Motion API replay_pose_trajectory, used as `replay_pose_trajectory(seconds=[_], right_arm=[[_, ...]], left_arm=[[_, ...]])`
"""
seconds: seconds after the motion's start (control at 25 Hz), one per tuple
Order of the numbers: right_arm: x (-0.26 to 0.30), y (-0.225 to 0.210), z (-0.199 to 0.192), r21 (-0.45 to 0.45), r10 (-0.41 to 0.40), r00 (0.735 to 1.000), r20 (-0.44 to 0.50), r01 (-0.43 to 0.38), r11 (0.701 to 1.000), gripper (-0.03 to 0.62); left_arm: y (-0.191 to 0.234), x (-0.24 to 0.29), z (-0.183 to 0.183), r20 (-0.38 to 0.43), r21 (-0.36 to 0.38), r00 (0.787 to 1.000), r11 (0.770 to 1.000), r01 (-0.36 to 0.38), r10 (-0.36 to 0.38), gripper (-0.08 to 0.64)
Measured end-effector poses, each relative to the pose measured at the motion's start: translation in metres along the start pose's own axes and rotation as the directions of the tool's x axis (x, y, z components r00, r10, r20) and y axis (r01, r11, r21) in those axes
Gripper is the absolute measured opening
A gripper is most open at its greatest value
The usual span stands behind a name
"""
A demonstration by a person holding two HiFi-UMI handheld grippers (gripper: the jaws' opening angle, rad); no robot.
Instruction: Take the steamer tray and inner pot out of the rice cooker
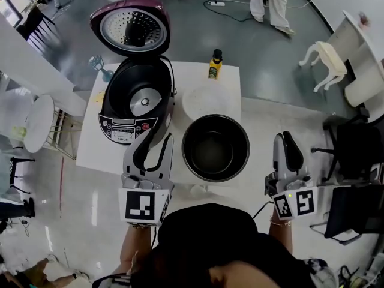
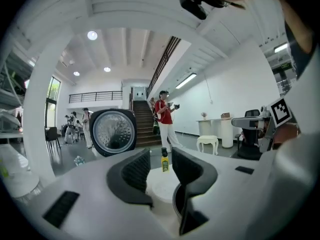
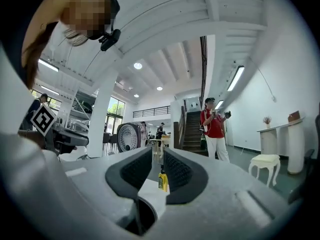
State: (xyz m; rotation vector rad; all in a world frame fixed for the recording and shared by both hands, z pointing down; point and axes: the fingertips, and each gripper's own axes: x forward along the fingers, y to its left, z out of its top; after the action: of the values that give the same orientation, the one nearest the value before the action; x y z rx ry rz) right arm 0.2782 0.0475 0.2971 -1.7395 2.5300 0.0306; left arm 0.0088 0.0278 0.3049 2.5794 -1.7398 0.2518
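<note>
The black inner pot (image 1: 215,152) stands empty on the white table (image 1: 95,144), in front of me. Behind it lies the pale, round steamer tray (image 1: 207,99). The rice cooker (image 1: 137,99) is at the left with its lid (image 1: 131,27) up and its well empty. My left gripper (image 1: 157,138) hovers over the table's near edge, between cooker and pot, open and empty. My right gripper (image 1: 283,138) hangs to the right of the pot, off the table, with its jaws a narrow gap apart and nothing in them. In the left gripper view the tray (image 2: 162,186) and pot rim (image 2: 176,203) show below the jaws.
A yellow bottle (image 1: 215,65) stands at the table's far edge. A black chair (image 1: 354,155) is close on the right, with a white stool (image 1: 327,62) and white counter beyond. A round white side table (image 1: 37,122) stands at the left. A person (image 1: 270,2) stands at the back.
</note>
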Motion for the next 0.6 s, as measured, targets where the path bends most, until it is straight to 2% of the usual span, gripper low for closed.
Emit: replay_pose_trajectory(seconds=[0.08,0.16,0.36,0.6], right_arm=[[-0.003,0.004,0.002,-0.002,0.003,1.0,0.012,-0.003,1.0,0.071],[-0.007,0.006,0.002,0.002,0.0,1.0,0.017,0.0,1.0,0.063],[-0.016,0.008,-0.002,-0.035,-0.019,1.0,-0.004,0.019,0.999,0.006],[-0.019,0.009,-0.001,-0.035,-0.02,1.0,-0.002,0.02,0.999,0.006]], left_arm=[[-0.002,-0.005,0.009,0.042,0.001,0.999,1.0,0.008,-0.008,0.063],[-0.005,-0.007,0.013,0.063,-0.013,0.998,1.0,0.021,-0.02,0.041],[-0.01,-0.008,0.013,0.069,-0.006,0.997,1.0,0.022,-0.021,0.017],[-0.007,-0.013,0.013,0.072,-0.012,0.997,1.0,0.009,-0.008,0.015]])
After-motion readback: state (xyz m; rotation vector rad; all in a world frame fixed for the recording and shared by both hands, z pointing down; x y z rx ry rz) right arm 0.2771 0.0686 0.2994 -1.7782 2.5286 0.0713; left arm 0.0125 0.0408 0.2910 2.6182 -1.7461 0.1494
